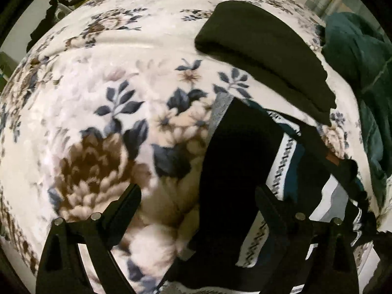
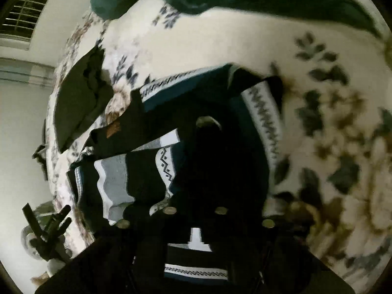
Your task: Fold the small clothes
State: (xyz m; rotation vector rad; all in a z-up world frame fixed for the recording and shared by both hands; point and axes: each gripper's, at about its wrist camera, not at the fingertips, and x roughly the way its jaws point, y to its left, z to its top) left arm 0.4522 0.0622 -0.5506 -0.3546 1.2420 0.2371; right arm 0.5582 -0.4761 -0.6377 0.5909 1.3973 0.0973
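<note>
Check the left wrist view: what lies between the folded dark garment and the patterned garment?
Only a bare strip of the floral blanket separates the folded dark garment from the patterned garment, seen in the left wrist view.

Bed cover (image 1: 98, 78): carried all items. Patterned sweater (image 1: 281, 161): lay spread near the cover's near edge. Folded garment (image 1: 264, 54): lay flat beyond the sweater, toward the far edge, apart from it. Bunched cloth (image 1: 355, 61): lay at the right edge, beside the folded garment.

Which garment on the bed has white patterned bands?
The dark striped garment under the right gripper; the folded dark green one and teal one are plain.
</note>
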